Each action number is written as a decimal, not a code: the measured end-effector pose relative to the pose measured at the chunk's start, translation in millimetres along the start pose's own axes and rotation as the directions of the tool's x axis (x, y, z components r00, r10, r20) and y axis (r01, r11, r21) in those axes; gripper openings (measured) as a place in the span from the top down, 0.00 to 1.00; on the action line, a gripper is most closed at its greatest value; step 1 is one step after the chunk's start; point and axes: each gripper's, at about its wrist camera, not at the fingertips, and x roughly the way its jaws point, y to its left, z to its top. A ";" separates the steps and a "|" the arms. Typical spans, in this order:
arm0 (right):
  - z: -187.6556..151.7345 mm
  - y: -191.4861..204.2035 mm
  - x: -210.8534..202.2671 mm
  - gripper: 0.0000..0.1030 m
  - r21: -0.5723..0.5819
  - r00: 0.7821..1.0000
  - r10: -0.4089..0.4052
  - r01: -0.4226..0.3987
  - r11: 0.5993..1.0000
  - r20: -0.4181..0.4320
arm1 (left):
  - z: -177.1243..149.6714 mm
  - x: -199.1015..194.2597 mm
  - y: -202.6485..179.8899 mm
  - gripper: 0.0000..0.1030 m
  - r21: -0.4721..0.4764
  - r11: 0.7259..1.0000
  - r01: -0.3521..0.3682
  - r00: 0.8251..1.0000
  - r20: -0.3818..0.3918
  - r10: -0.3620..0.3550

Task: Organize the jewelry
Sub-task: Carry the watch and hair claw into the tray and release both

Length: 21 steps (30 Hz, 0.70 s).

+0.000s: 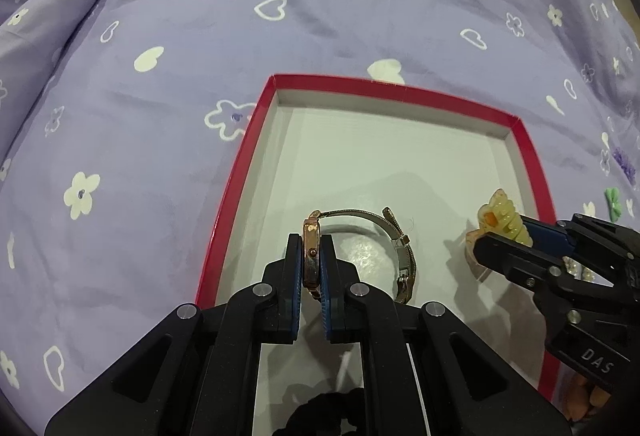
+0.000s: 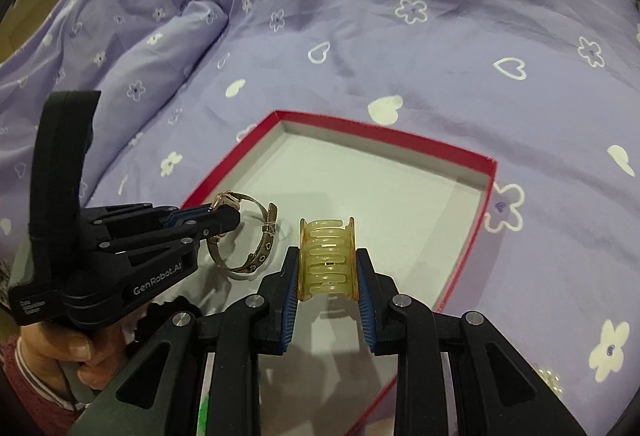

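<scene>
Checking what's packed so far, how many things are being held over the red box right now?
2: a watch in the left tool, a yellow hair claw in the right tool. Others may be hidden.

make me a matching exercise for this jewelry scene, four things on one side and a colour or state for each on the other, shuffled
Things:
1. watch
2. hair claw clip
3. box
4. bedsheet

States:
A. purple with white flowers and hearts
B. red rim, white inside
C. yellow translucent, gripped by the right claw
D. rose gold case, pinched by the left claw

Pairs: 1-D, 2-C, 3-B, 4-A
</scene>
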 end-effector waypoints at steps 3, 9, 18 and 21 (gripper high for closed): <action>-2.0 -0.5 3.5 0.74 -0.011 1.000 -0.012 0.012 1.000 -0.011 | -0.2 1.7 0.2 0.93 -0.001 1.000 -0.003 1.000 -0.008 0.003; -2.0 -0.2 3.7 0.74 -0.030 1.000 -0.021 0.021 0.999 -0.014 | 1.6 1.6 -4.0 0.82 0.012 1.000 -0.023 1.000 -0.009 0.023; -0.4 -0.2 2.3 0.72 -0.030 1.000 -0.013 0.012 0.999 -0.013 | 0.0 -15.0 -3.2 0.59 0.022 0.999 -0.038 0.999 0.020 0.037; -0.7 -1.1 -2.7 0.66 -0.024 1.000 -0.011 0.011 1.000 -0.006 | -1.7 -21.9 -1.1 0.58 0.015 0.999 -0.042 0.999 0.028 0.042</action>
